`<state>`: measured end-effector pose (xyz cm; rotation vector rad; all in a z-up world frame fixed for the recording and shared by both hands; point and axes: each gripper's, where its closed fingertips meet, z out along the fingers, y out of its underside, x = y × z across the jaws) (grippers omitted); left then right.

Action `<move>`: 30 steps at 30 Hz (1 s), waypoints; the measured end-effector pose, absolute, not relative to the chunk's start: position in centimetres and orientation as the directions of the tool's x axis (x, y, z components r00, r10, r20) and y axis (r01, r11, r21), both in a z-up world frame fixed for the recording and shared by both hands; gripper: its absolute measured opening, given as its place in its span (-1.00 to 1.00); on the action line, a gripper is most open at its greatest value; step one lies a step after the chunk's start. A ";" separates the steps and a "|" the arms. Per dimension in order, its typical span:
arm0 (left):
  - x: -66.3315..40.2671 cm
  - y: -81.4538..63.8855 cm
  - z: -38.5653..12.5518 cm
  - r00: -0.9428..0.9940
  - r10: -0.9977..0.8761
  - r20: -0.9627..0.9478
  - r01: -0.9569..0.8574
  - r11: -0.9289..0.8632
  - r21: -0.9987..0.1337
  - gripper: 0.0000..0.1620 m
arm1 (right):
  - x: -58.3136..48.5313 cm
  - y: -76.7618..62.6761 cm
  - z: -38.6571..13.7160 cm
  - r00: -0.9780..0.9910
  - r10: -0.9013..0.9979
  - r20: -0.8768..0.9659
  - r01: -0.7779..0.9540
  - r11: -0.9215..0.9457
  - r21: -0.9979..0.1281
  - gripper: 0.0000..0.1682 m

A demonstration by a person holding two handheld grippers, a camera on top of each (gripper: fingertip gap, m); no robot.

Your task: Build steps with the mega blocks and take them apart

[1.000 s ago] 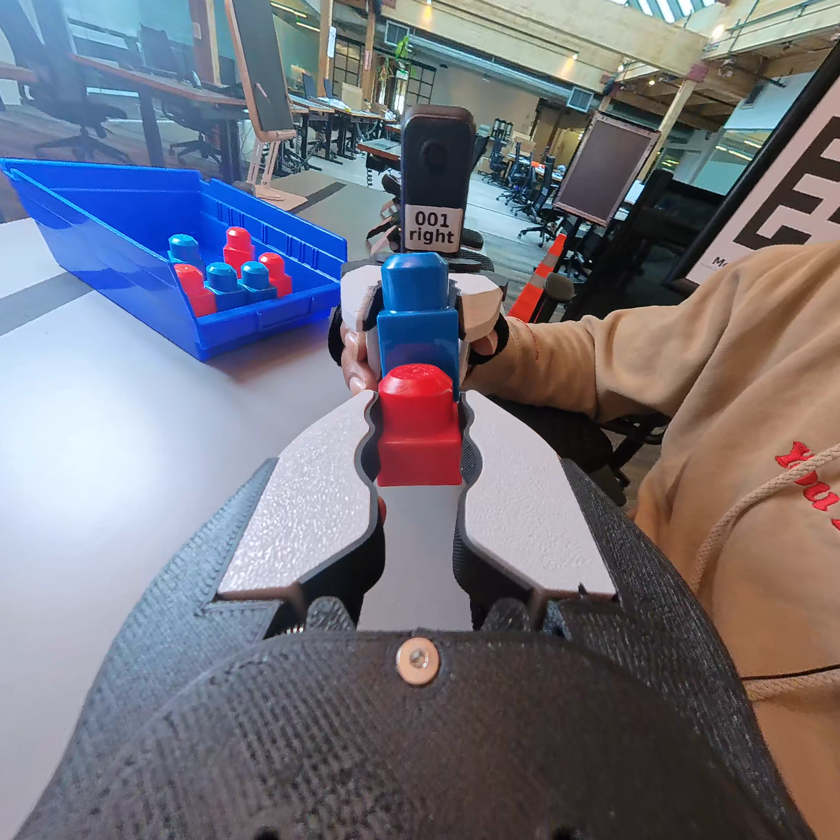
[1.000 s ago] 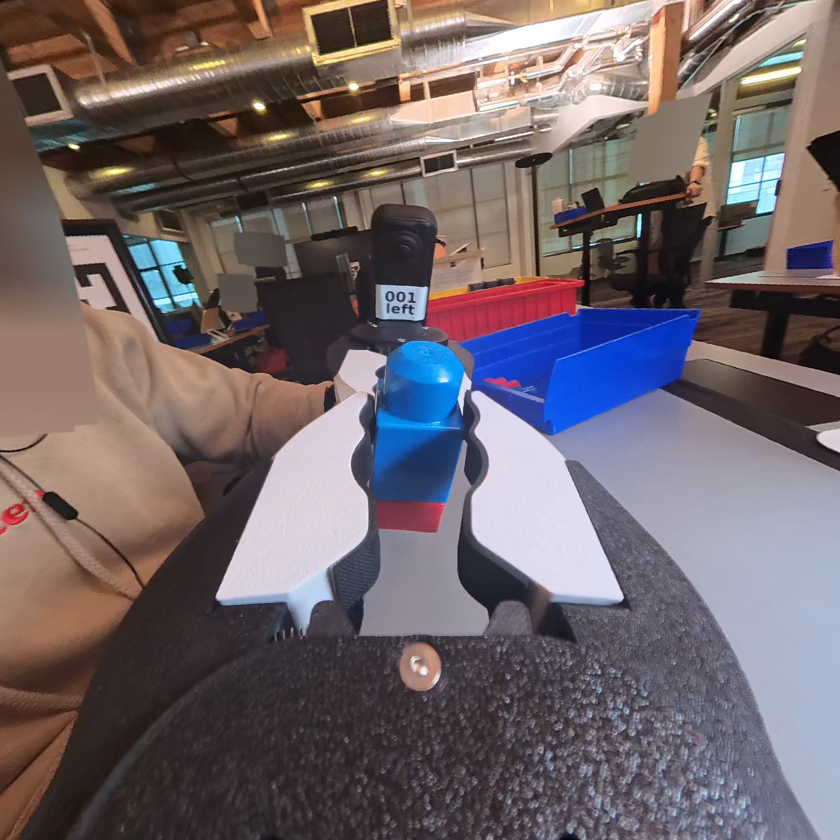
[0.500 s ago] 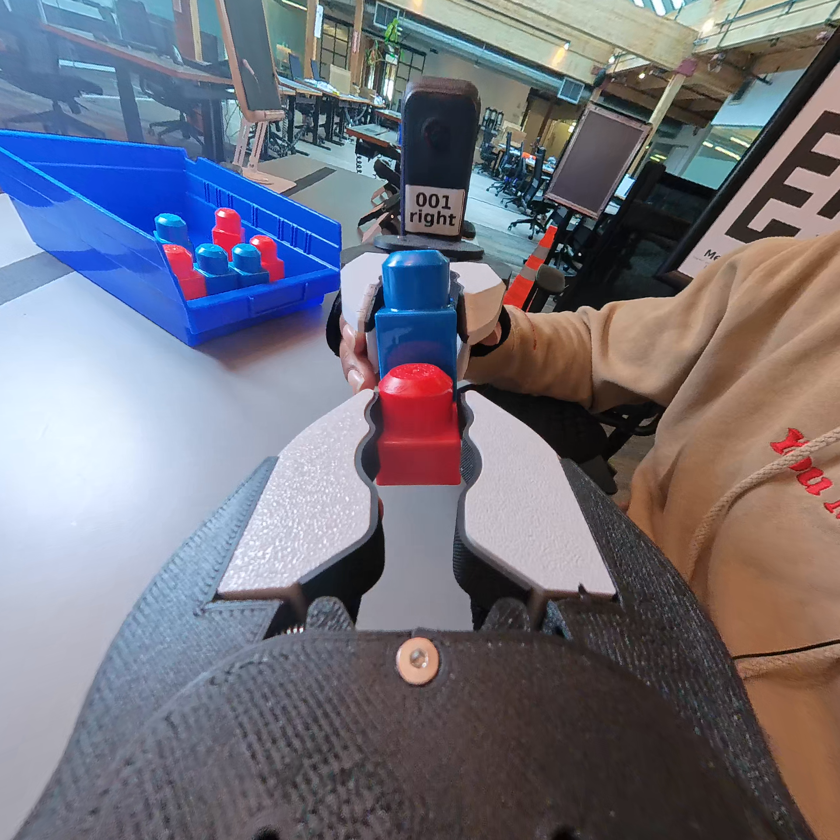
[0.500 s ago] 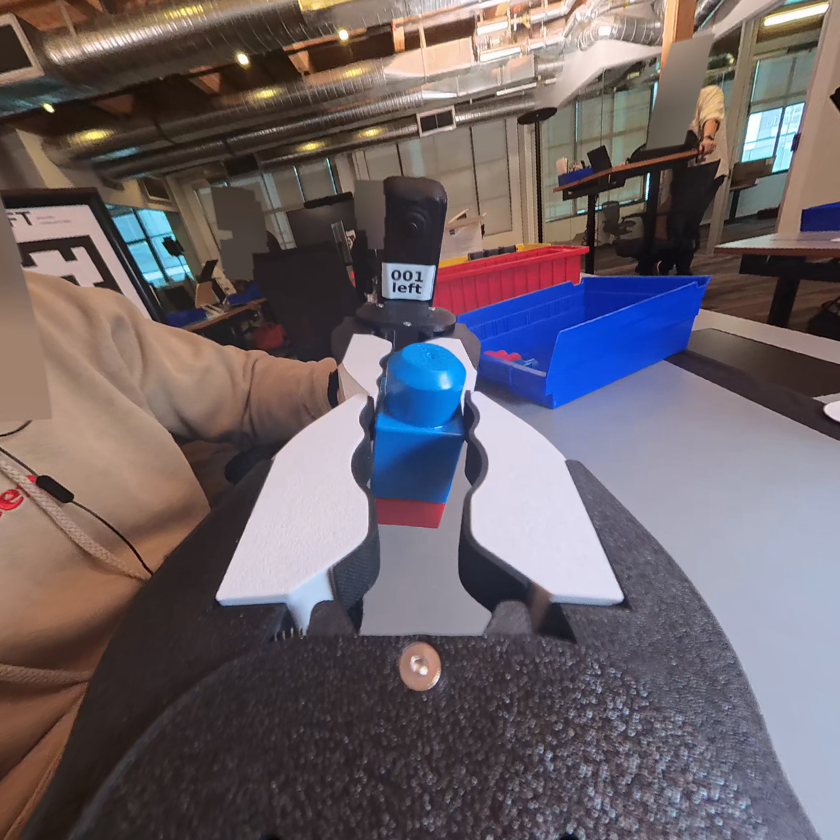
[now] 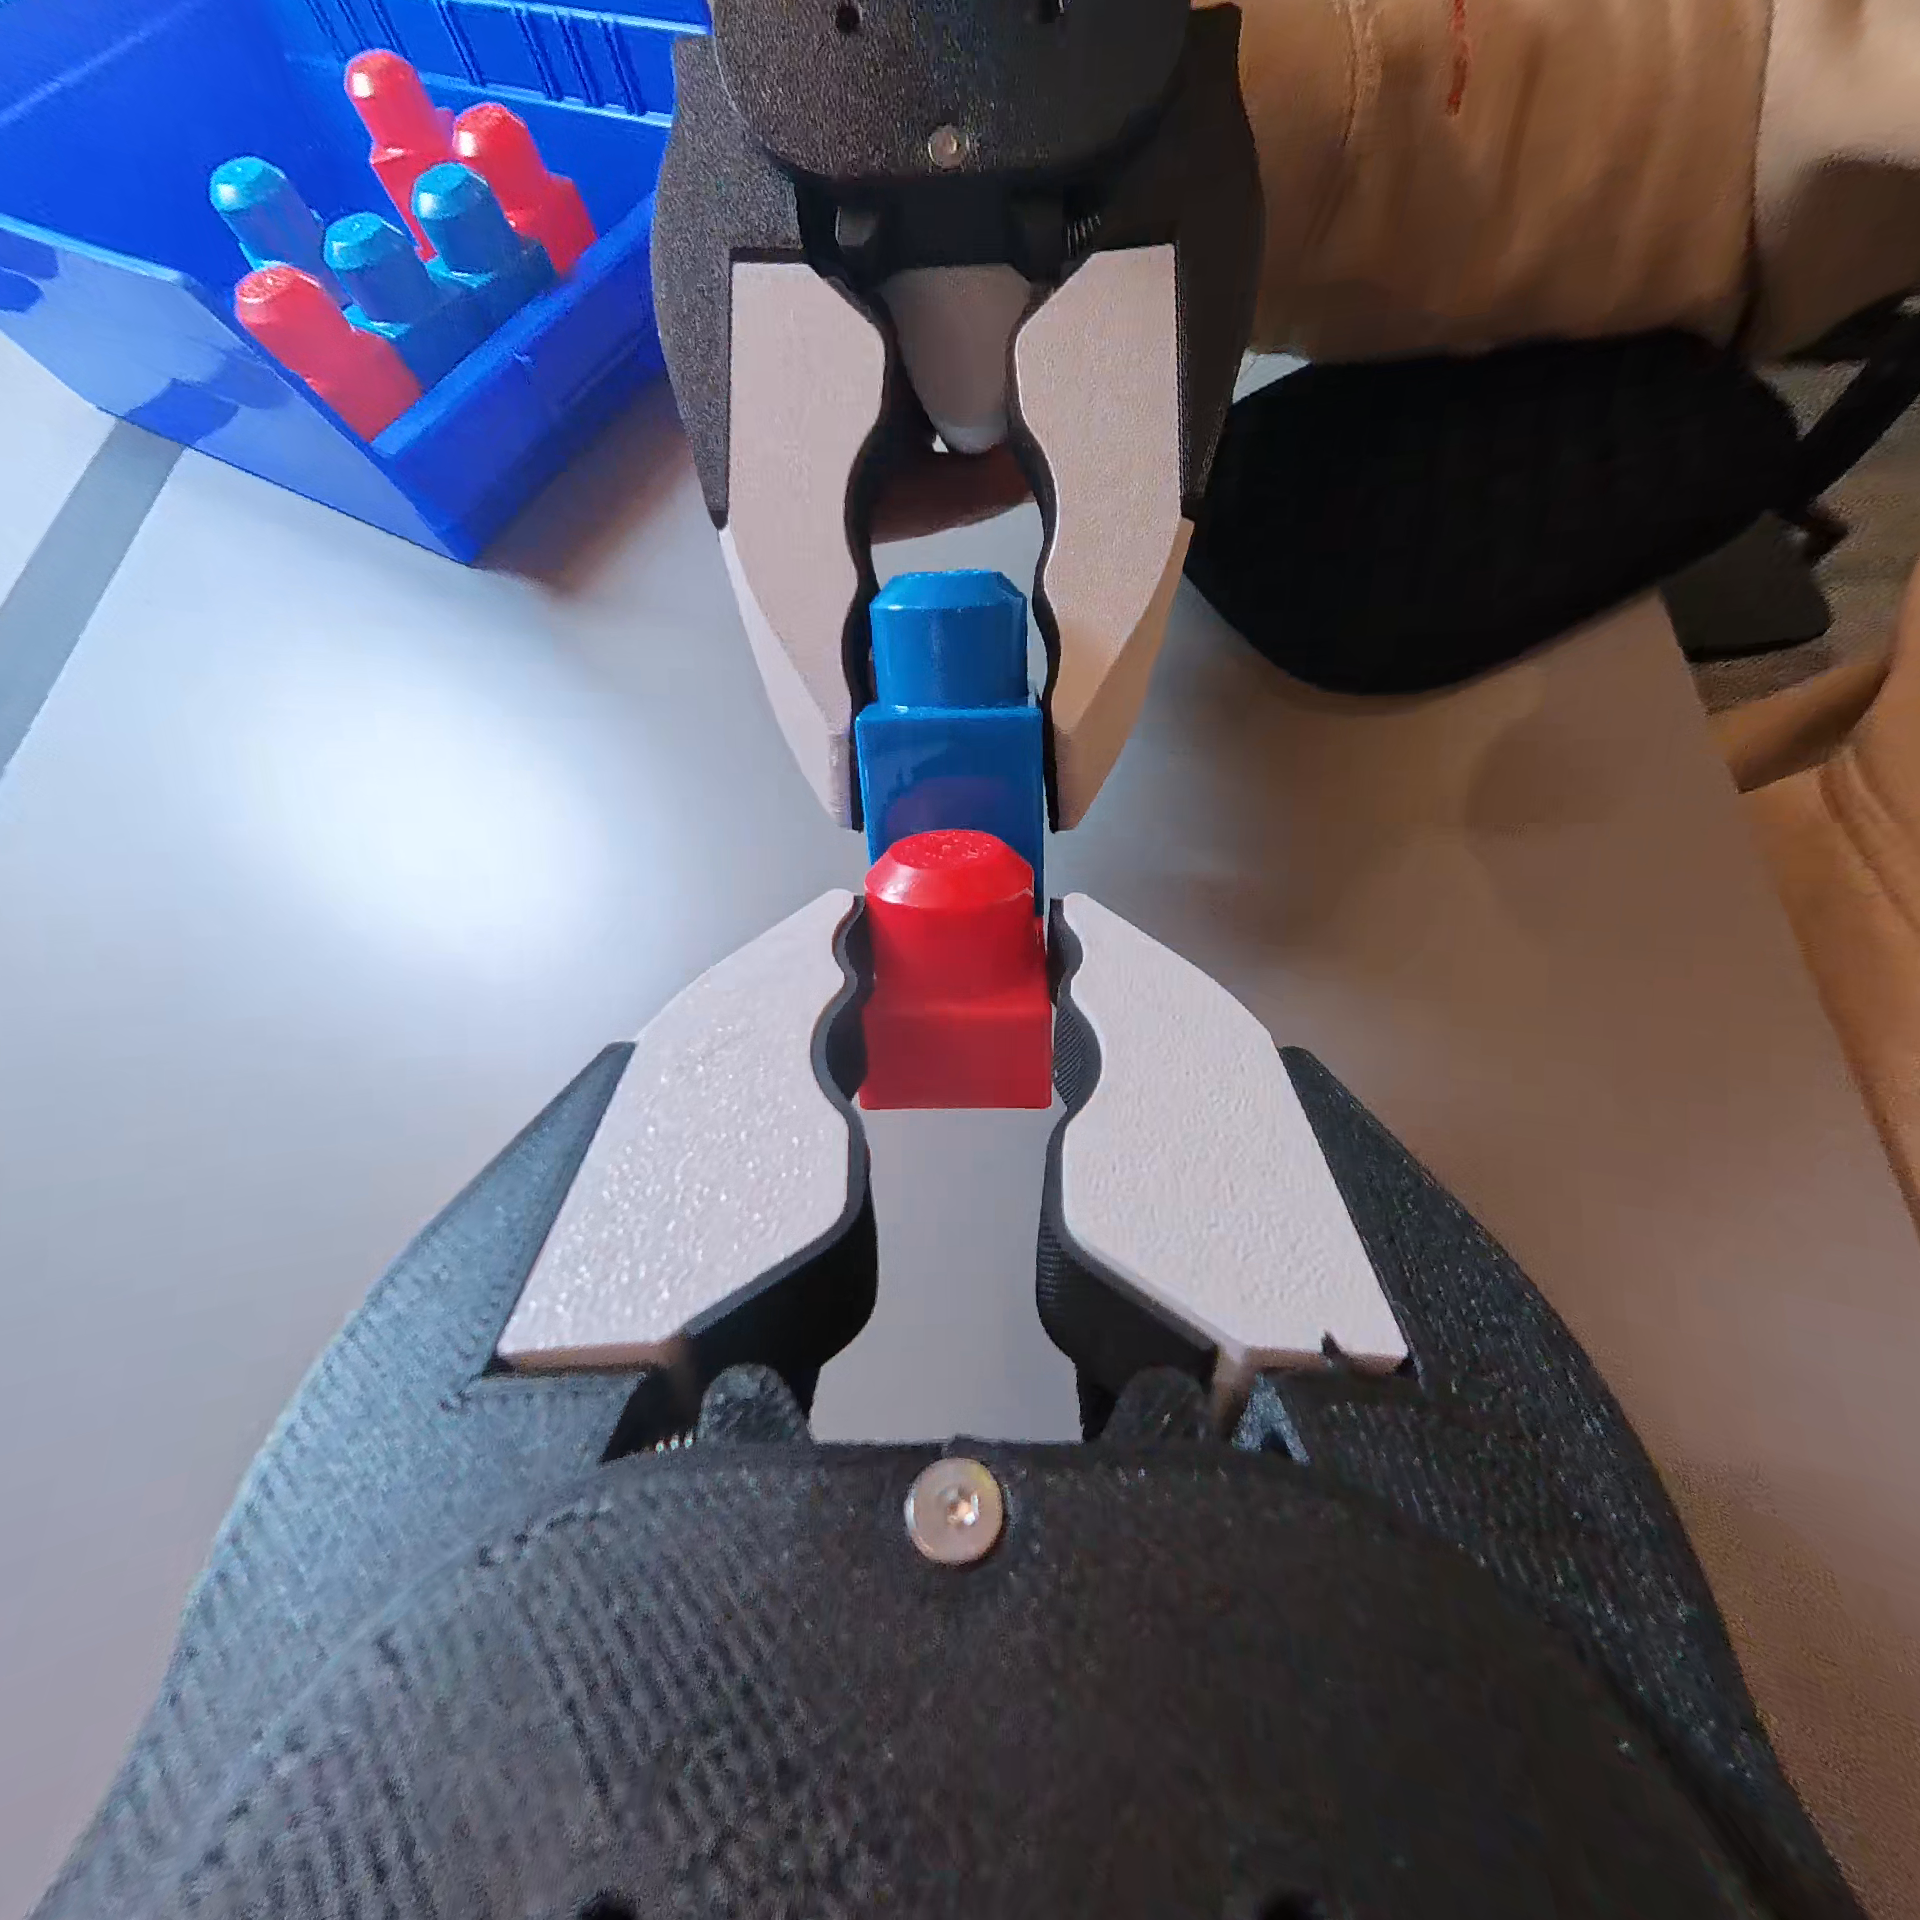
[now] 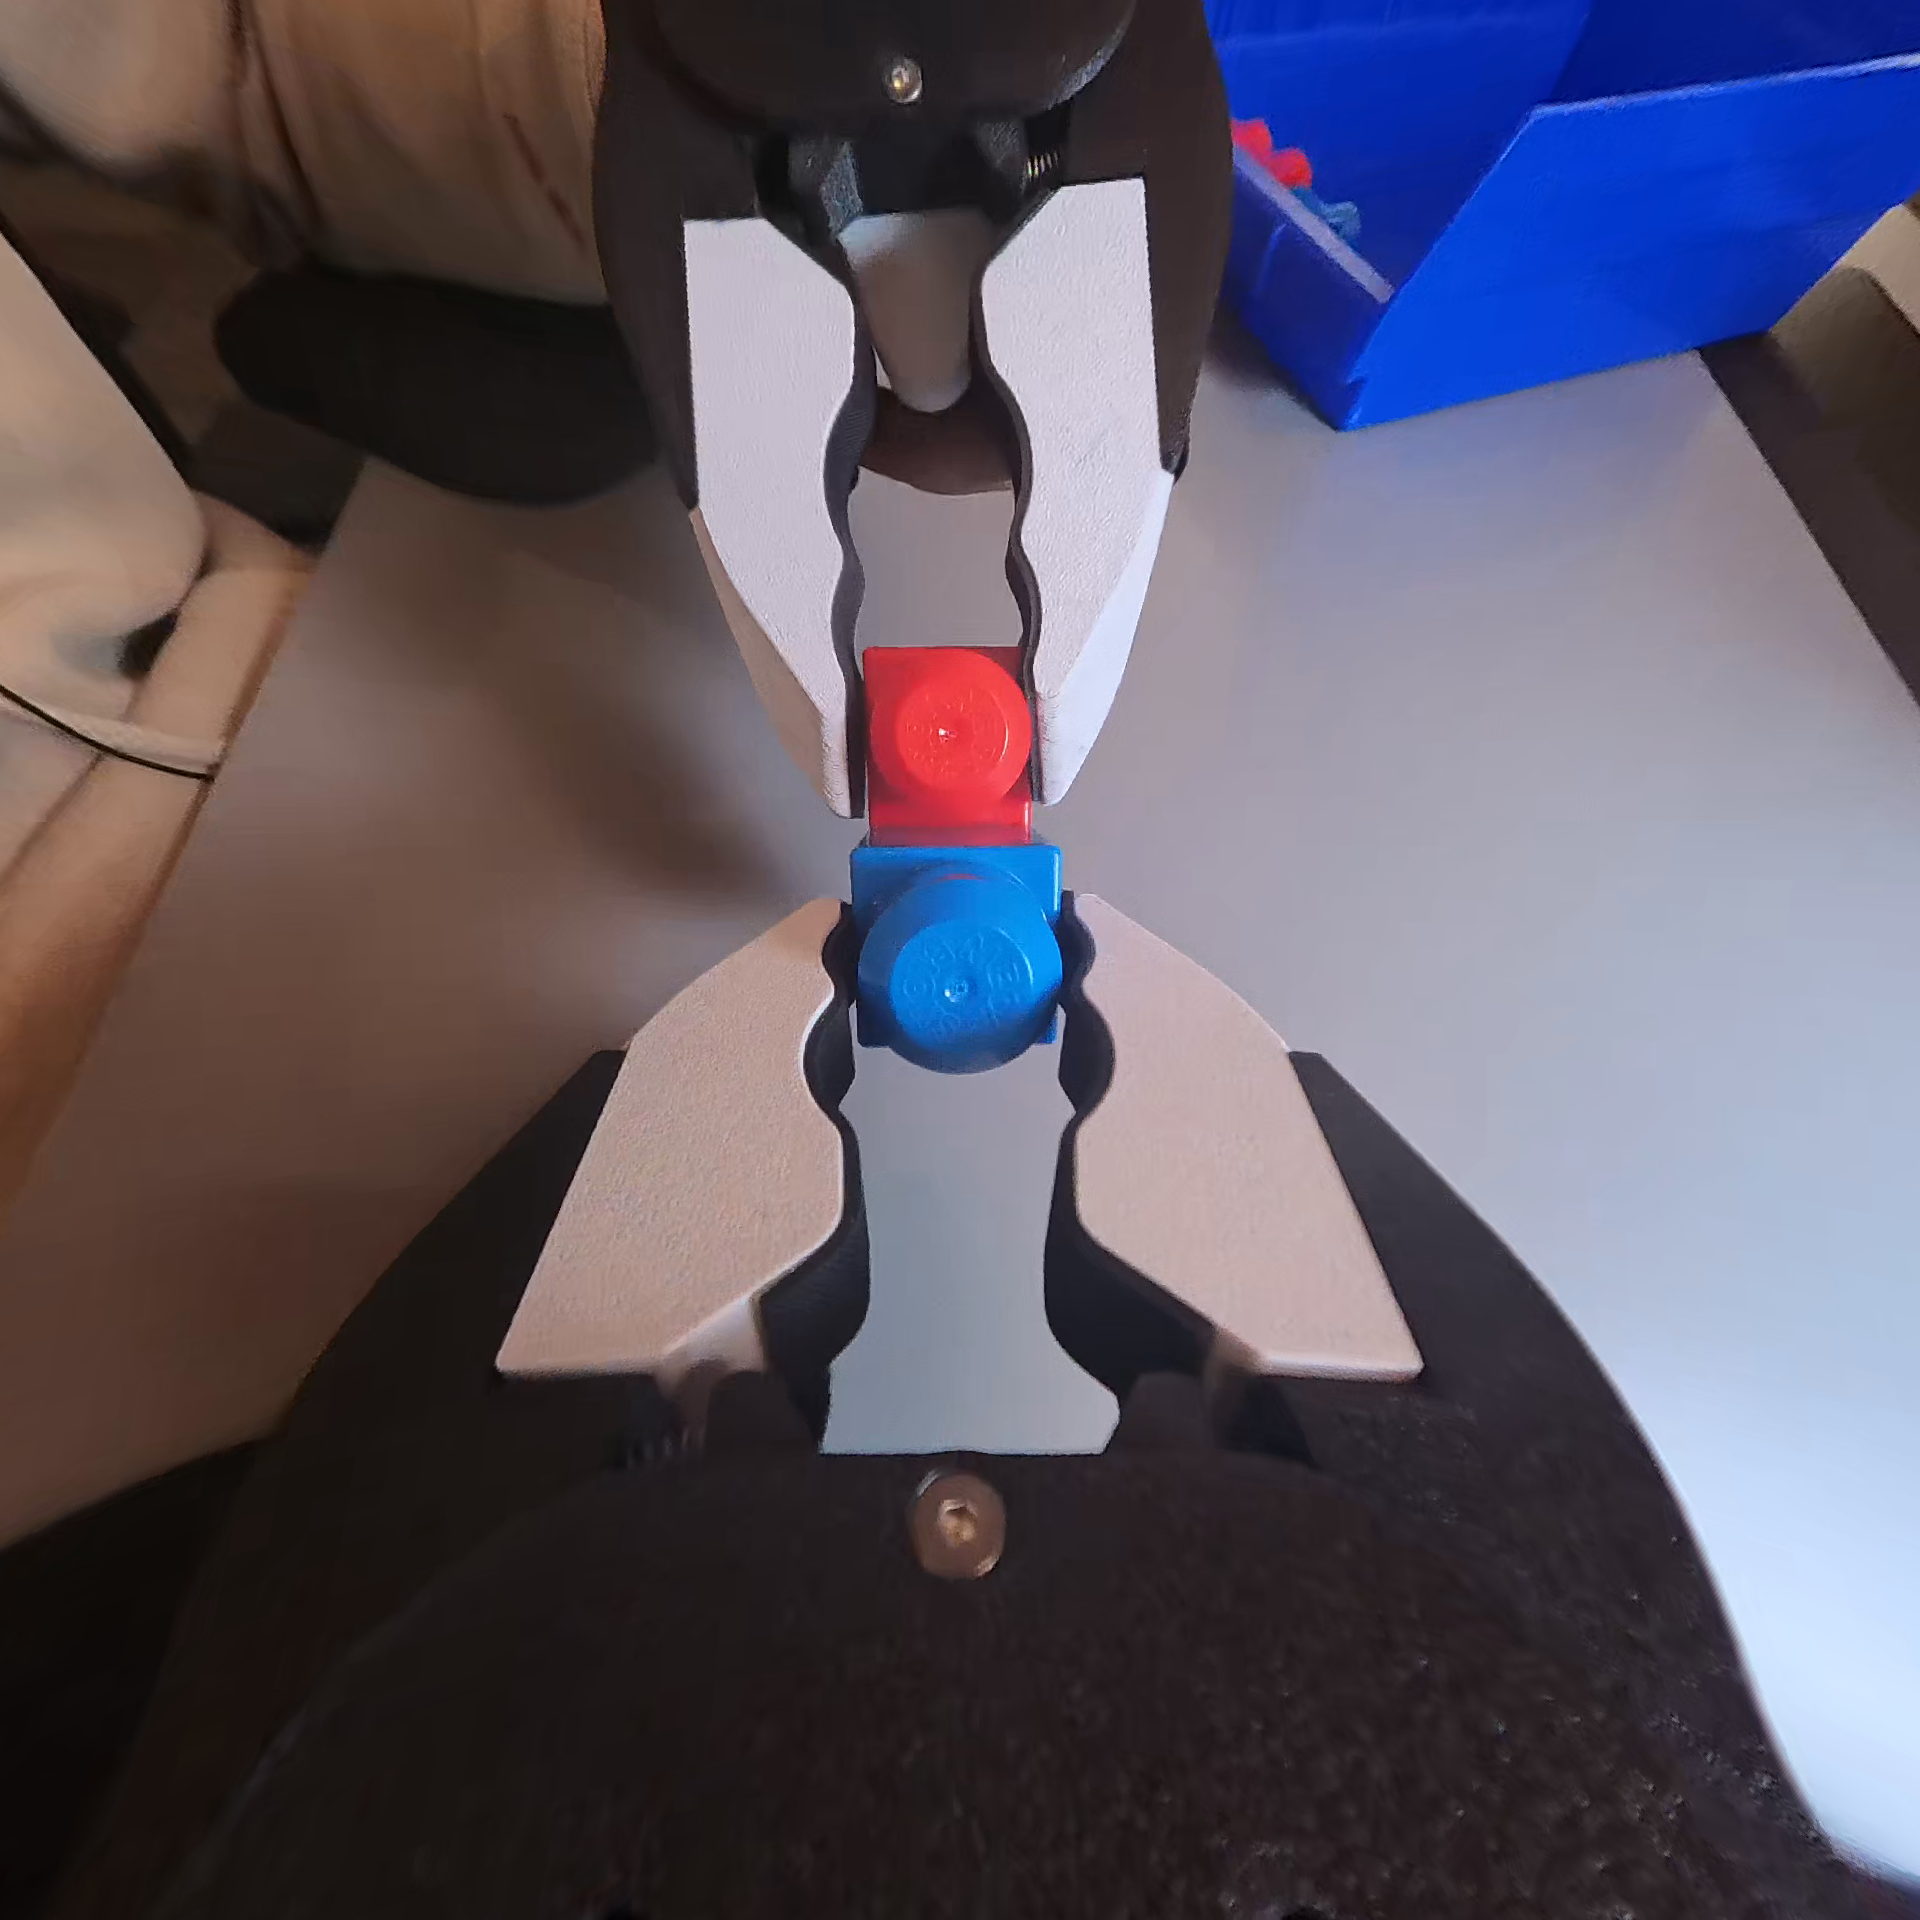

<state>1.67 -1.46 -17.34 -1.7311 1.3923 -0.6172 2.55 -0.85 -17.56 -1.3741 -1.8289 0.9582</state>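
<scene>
We hold the red block in the clenched left gripper and the blue block in the clenched right gripper, side against side above the bench. This looks like the joining or splitting step; next we need a steady, aligned push or pull.

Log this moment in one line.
left tongs: shut on red block | right tongs: shut on blue block | blocks: touching, above table
</scene>
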 end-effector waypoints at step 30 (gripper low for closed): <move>0.0 2.9 -17.8 0.482 -0.876 0.018 -0.298 -0.183 -0.937 -0.71 | 22.6 37.2 -12.8 0.836 0.514 0.191 0.506 -0.589 -0.630 -0.56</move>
